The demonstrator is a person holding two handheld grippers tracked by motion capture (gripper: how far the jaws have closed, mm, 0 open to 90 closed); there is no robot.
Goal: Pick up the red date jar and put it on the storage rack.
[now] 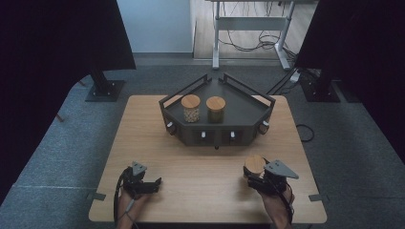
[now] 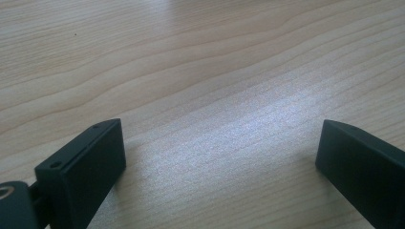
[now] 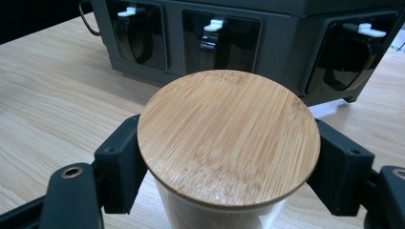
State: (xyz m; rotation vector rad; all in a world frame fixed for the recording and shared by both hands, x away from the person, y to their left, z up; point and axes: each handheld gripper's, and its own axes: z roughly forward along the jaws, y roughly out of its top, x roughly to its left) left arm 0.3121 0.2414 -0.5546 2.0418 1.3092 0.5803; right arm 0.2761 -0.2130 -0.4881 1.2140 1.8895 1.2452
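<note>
Near the front right of the wooden surface (image 1: pixel 200 167), the right gripper (image 1: pixel 255 177) has its fingers (image 3: pixel 122 162) clamped on either side of a glass jar (image 3: pixel 215 214) just under its round bamboo lid (image 3: pixel 228 136). The grip sits below the lid's rim, which I judge is so the lid cannot pull off and the jar hangs upright between the pads. I cannot tell whether its base rests on the wood or is just clear of it.

Farther back, in the middle of the surface, stands a dark angular tray (image 1: pixel 248 112) with railed sides, and two similar jars (image 1: pixel 191 108) with the same lids stand side by side on it, close together toward its left. There is bare room on the right of the tray, so the held jar looks meant to join them.

At the front left, the left gripper (image 1: pixel 155 183) rests low over bare wood with its fingers (image 2: pixel 90 167) spread wide and nothing between them, seemingly kept out of the way.
</note>
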